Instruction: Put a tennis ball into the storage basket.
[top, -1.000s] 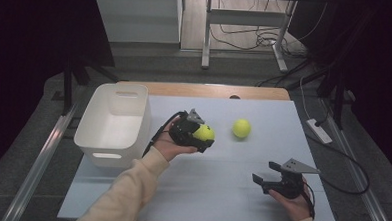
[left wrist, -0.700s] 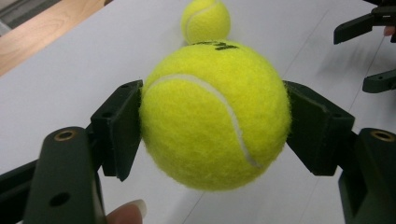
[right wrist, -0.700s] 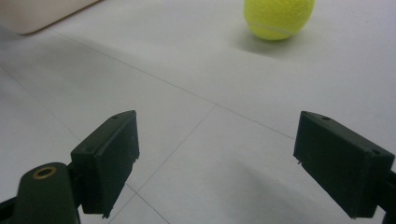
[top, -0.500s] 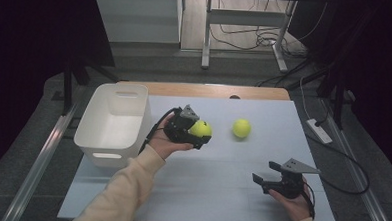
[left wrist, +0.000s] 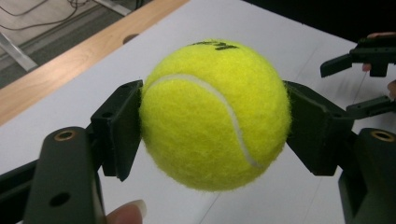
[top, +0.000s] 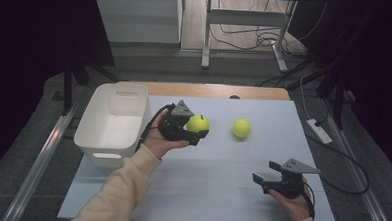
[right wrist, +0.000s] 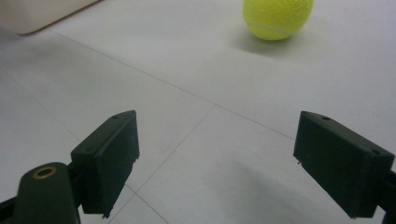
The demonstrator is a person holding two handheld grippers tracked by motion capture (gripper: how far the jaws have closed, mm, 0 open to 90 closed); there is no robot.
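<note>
My left gripper [top: 199, 129] is shut on a yellow tennis ball [top: 198, 123], lifted above the white table just right of the white bin [top: 114, 123]. In the left gripper view the ball [left wrist: 214, 114] is pinched between both black pads. A second tennis ball [top: 242, 128] lies on the table to the right; it also appears at the top of the right gripper view [right wrist: 277, 17]. My right gripper [top: 263, 176] rests low near the front right of the table, open, with nothing between its fingers [right wrist: 108, 158].
The white bin stands at the table's left side, and its inside looks bare. A wooden strip [top: 205, 90] runs along the table's far edge. A power strip [top: 319, 131] and cables lie off the right side. The white tabletop [top: 216, 176] stretches between the two hands.
My left gripper has risen and shifted a little left toward the bin with the ball in it. The right gripper and the loose ball have stayed put.
</note>
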